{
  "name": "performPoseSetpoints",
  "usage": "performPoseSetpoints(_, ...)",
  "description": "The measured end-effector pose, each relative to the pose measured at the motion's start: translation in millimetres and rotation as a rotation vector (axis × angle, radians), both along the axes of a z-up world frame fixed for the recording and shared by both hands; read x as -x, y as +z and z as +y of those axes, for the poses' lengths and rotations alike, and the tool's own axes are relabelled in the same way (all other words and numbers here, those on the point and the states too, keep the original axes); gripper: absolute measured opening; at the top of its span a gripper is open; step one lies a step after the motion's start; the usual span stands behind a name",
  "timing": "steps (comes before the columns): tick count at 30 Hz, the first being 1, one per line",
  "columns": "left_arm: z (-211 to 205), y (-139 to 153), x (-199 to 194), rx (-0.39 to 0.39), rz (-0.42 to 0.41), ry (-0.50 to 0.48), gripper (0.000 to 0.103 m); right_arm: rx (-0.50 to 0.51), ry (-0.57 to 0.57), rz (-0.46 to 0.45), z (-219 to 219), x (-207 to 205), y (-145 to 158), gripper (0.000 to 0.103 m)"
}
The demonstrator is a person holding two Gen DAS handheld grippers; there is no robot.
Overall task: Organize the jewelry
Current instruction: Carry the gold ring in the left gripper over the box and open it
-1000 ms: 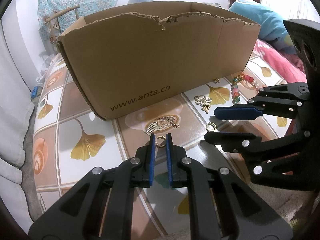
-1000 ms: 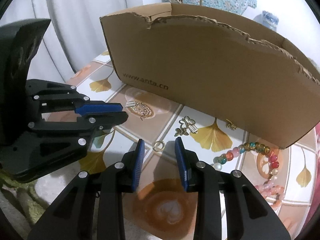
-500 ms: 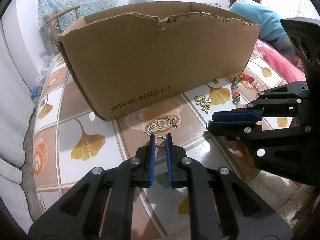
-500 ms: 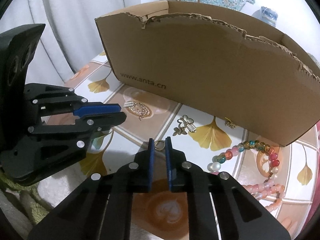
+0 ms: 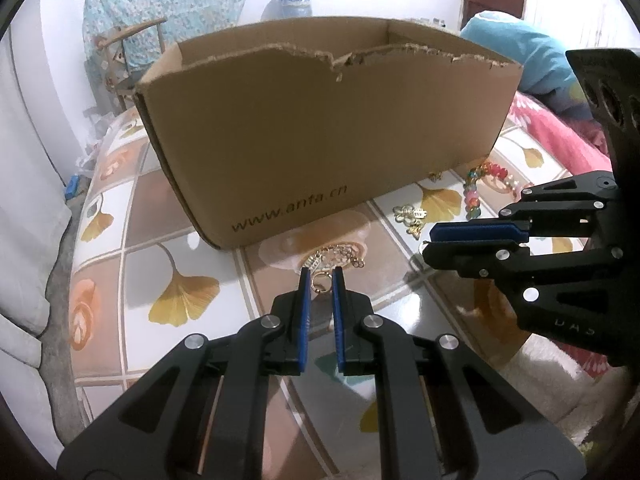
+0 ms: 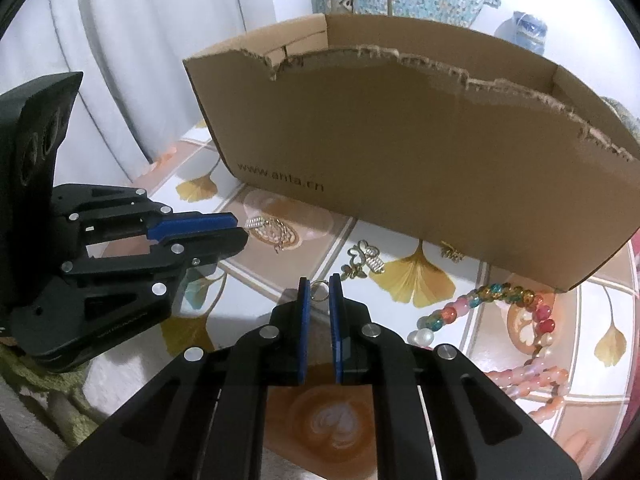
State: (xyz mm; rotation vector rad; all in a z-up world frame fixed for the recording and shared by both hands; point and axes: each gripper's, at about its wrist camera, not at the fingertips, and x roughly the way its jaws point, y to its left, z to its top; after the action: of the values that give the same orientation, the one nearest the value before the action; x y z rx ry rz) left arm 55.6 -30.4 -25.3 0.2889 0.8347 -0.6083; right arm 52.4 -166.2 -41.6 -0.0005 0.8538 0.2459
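Note:
My left gripper [image 5: 322, 280] is shut on a small gold ring [image 5: 321, 286] just over the tiled tabletop [image 5: 132, 240], in front of a torn cardboard box [image 5: 320, 128]. My right gripper [image 6: 319, 290] is shut on a second small ring [image 6: 320, 295]. The two grippers stand side by side. The right gripper [image 5: 432, 238] shows at the right of the left wrist view, the left gripper [image 6: 240, 230] at the left of the right wrist view. A gold chain pendant [image 6: 276, 232] lies between them and the box [image 6: 400, 152].
On the table lie a butterfly charm [image 6: 366, 262], a small gold piece [image 6: 452, 254] against the box, a multicoloured bead bracelet [image 6: 480, 300] and a pink bead bracelet [image 6: 532, 380]. A pink blanket [image 5: 560, 128] borders the table on the right. A wooden chair [image 5: 120, 52] stands behind.
The right gripper's jaws, open around the ring a second ago, have closed on it, and the gripper has shifted slightly. The left gripper has kept still with its ring.

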Motion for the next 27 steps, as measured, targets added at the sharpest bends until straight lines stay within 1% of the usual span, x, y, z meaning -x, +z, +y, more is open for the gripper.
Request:
performPoseSetpoints(6,-2,12,10,0.007,-0.035,-0.009,0.009,-0.004,-0.003,-0.045,-5,14,16,0.010)
performPoseSetpoints(10,3,34,21,0.048,-0.075,-0.018,0.009,-0.026,-0.001,-0.104,-11,27,40,0.010)
performPoseSetpoints(13,5,61,26,0.101,-0.114,-0.038,0.009,-0.043,0.015,-0.171,-17,34,69,0.010)
performPoseSetpoints(15,7,81,27,0.138,-0.151,-0.061,0.009,-0.050,0.044,-0.235,-23,37,95,0.010)
performPoseSetpoints(17,5,105,21,0.170,-0.195,-0.092,0.009,-0.051,0.068,-0.274,-29,34,114,0.010)
performPoseSetpoints(19,2,123,7,0.179,-0.210,-0.104,0.009,-0.061,0.090,-0.300,-41,20,139,0.010)
performPoseSetpoints(21,-4,136,-15,0.184,-0.198,-0.117,0.009,-0.098,0.116,-0.274,-46,-9,152,0.010)
performPoseSetpoints(23,-15,144,-49,0.151,-0.168,-0.120,0.009,-0.102,0.121,-0.223,-58,-38,163,0.010)
performPoseSetpoints(24,-20,145,-66,0.132,-0.141,-0.116,0.009,-0.114,0.135,-0.160,-63,-63,164,0.010)
performPoseSetpoints(25,-25,144,-82,0.117,-0.095,-0.121,0.009,-0.124,0.132,-0.117,-65,-79,163,0.010)
performPoseSetpoints(26,-31,141,-102,0.103,-0.037,-0.127,0.009,-0.142,0.134,-0.030,-70,-105,157,0.010)
performPoseSetpoints(27,-36,137,-116,0.089,-0.001,-0.124,0.009,-0.166,0.131,0.048,-74,-124,149,0.010)
